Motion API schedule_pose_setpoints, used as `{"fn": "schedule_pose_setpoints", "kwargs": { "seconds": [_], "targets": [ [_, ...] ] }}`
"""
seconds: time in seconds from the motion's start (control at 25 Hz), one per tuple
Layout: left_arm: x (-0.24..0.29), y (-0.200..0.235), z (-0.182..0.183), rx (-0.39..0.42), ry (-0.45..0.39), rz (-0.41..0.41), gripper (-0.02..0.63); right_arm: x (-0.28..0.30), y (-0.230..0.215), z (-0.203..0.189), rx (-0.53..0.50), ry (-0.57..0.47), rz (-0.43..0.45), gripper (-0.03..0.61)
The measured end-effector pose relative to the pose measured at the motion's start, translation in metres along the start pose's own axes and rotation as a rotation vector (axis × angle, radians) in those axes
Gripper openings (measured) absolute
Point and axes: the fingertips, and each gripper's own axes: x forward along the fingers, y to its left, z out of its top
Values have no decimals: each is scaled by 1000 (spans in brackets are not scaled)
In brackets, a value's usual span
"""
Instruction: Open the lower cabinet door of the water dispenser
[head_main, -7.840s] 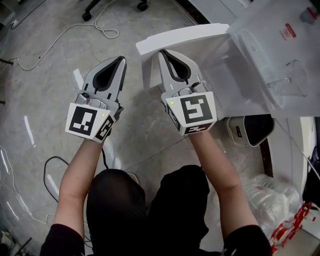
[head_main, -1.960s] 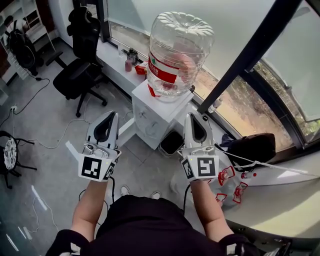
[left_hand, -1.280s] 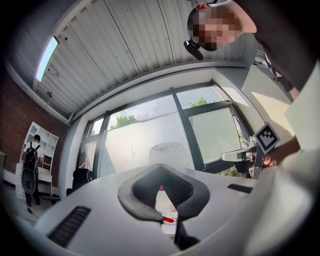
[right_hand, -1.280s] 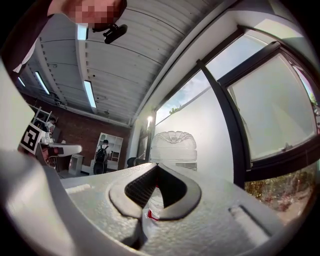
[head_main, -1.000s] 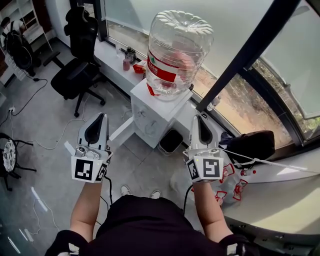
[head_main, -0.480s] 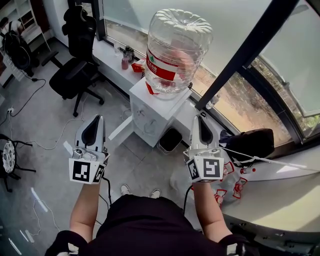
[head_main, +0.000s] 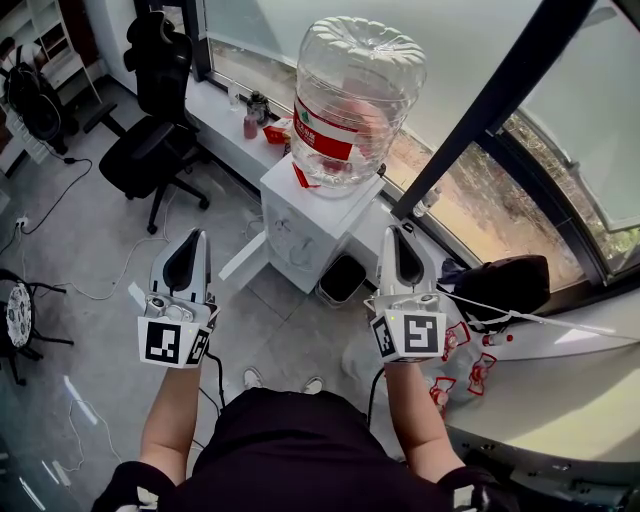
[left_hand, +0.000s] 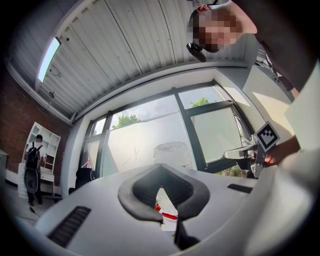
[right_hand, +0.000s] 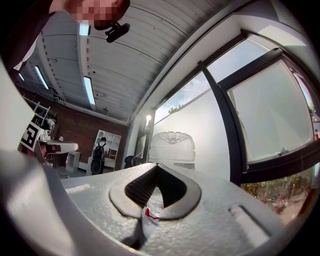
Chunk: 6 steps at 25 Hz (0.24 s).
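Observation:
The white water dispenser (head_main: 312, 215) stands by the window with a large clear bottle (head_main: 355, 90) on top. Its lower cabinet door (head_main: 245, 262) swings out to the left, open. My left gripper (head_main: 193, 236) hangs in the air left of the door, shut and empty. My right gripper (head_main: 400, 229) hovers right of the dispenser, also shut with nothing in it. Neither touches the dispenser. In the left gripper view the left gripper (left_hand: 159, 167) points toward the bottle (left_hand: 172, 152). In the right gripper view the right gripper (right_hand: 156, 168) points the same way, the bottle (right_hand: 172, 145) beyond it.
A black bin (head_main: 340, 282) sits at the dispenser's foot. A black office chair (head_main: 150, 150) stands at the left, cables (head_main: 90, 290) trail over the floor. A black bag (head_main: 505, 290) and red-printed plastic bags (head_main: 465, 365) lie at the right under the window frame.
In the earliest frame both grippers were close to the open door; now they are held back from it with the whole dispenser in view. Over the last second they barely shifted.

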Motion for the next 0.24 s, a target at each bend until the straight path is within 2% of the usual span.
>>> {"fn": "schedule_pose_setpoints", "kwargs": {
  "seconds": [0.24],
  "targets": [
    [1, 1, -1, 0, 0, -1, 6, 2, 5, -2, 9, -4, 8, 5]
  ]
}}
